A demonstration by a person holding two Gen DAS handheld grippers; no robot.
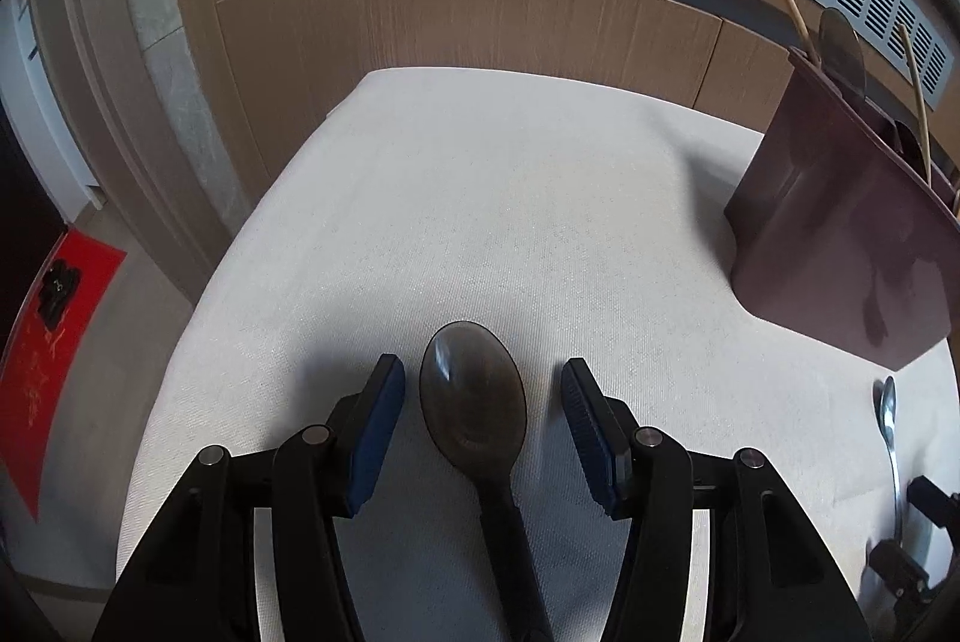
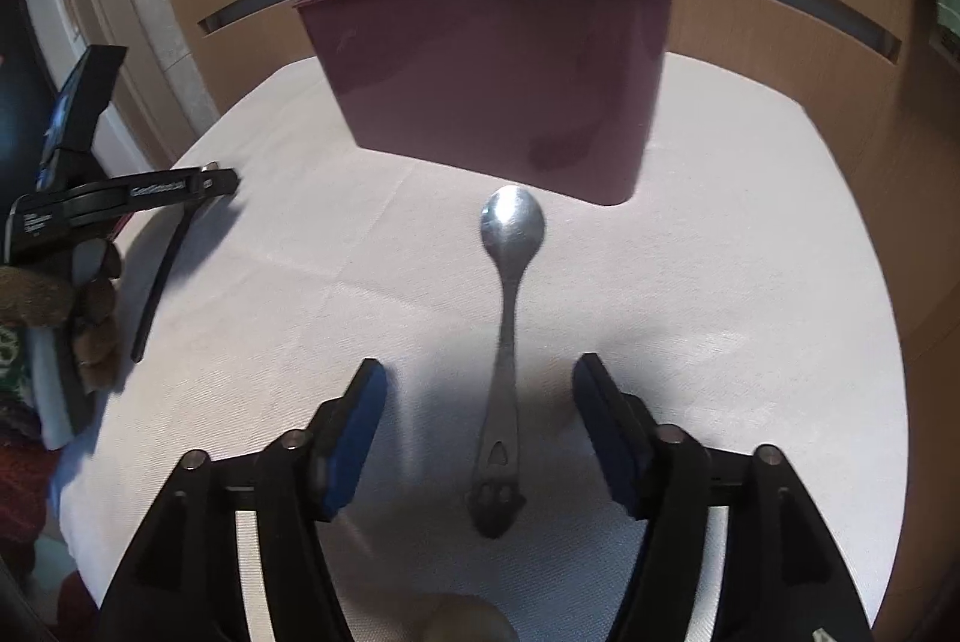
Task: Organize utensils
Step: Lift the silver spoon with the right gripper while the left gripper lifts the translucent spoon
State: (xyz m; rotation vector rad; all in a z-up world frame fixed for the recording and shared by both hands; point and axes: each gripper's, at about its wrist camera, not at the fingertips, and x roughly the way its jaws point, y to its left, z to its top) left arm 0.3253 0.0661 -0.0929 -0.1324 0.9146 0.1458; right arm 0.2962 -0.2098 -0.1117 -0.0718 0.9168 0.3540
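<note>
Both grippers' fingers stand apart, gripping nothing: the left gripper (image 1: 483,387) straddles the dark spoon (image 1: 474,402), the right gripper (image 2: 480,396) the metal spoon (image 2: 507,342), handles running back between them.

text: none legible | black tool arm (image 2: 150,191): white print, blurred | red sheet (image 1: 45,360): marks unreadable
</note>
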